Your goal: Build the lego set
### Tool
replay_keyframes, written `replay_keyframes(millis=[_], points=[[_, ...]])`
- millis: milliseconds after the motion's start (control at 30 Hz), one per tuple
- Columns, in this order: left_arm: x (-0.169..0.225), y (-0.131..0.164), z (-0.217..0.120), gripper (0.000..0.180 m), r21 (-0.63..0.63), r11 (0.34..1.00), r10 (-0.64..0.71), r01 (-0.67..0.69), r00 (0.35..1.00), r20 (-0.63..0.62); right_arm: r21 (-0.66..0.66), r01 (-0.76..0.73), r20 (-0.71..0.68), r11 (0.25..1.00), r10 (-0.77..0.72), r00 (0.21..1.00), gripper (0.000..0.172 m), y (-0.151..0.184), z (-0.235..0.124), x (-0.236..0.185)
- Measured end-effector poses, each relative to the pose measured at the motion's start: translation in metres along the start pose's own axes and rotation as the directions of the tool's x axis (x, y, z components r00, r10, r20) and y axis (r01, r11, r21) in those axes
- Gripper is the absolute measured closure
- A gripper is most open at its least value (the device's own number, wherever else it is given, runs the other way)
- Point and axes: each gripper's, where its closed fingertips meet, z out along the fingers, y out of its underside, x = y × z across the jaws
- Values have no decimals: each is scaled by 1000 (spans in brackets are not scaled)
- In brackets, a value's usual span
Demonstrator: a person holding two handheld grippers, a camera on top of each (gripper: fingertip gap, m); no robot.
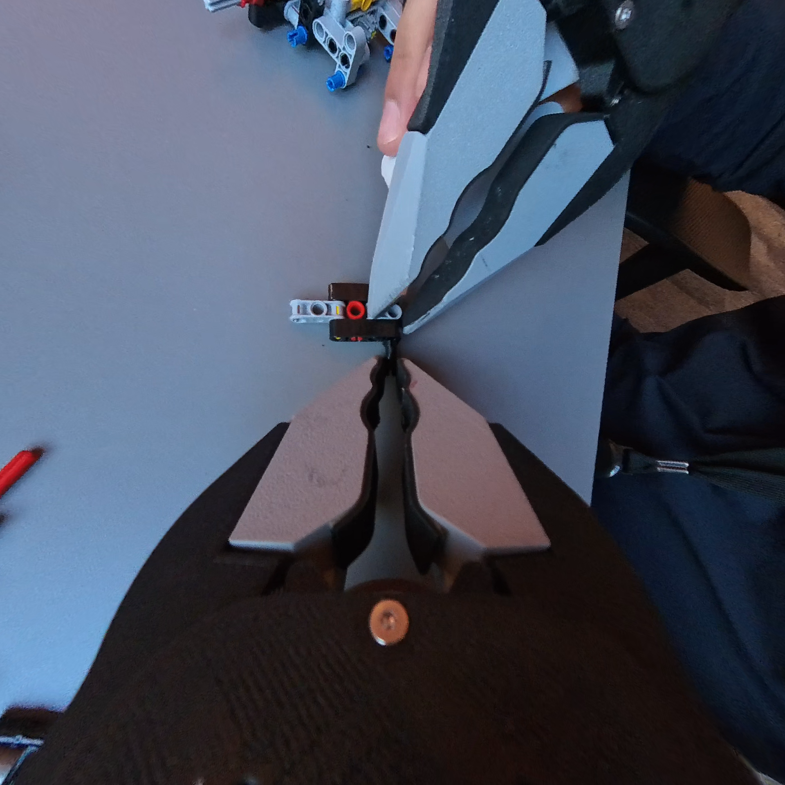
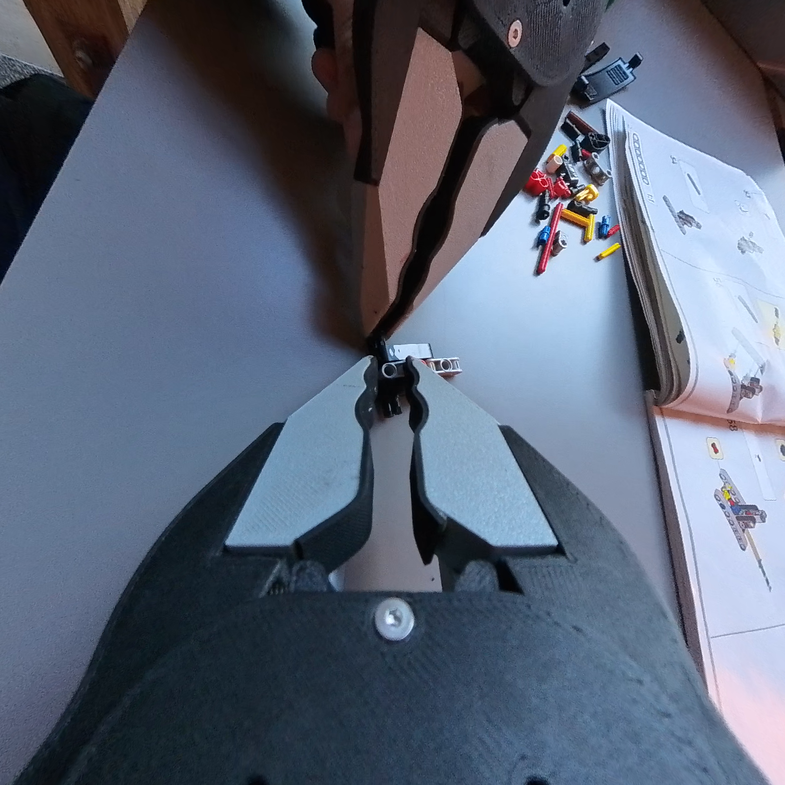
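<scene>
The left gripper has its tips pinched together on a thin black pin that sticks out of a small brick assembly just ahead of it on the grey table. The assembly is a light grey beam with a red bush, set between two black beams. The right gripper comes at the same assembly from the opposite side, its fingers narrowly apart and closed around the grey beam's end and the black connector beneath it; whether the pads press on it I cannot tell for sure. A thumb lies along the right gripper's far finger. Beyond the left gripper, further out, sits a larger grey build with blue pins. To the right gripper's right lie loose parts in red, yellow, black and blue, and an open booklet.
</scene>
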Motion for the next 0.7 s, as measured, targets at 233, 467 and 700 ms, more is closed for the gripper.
replay_keyframes(millis=[233, 467, 700], points=[[0, -1, 0, 179, 15, 997, -71, 72, 996, -52, -2, 3, -5, 1000, -3, 1000, 163, -1, 0, -1], [1, -1, -1, 179, 12, 996, -82, 83, 995, -61, -15, 65, -48, 998, -66, 997, 172, -3, 0, 1], [-1, -1, -1, 178, 10, 997, -76, 76, 996, -42, 38, -18, -3, 999, 18, 1000, 172, -5, -5, 3]])
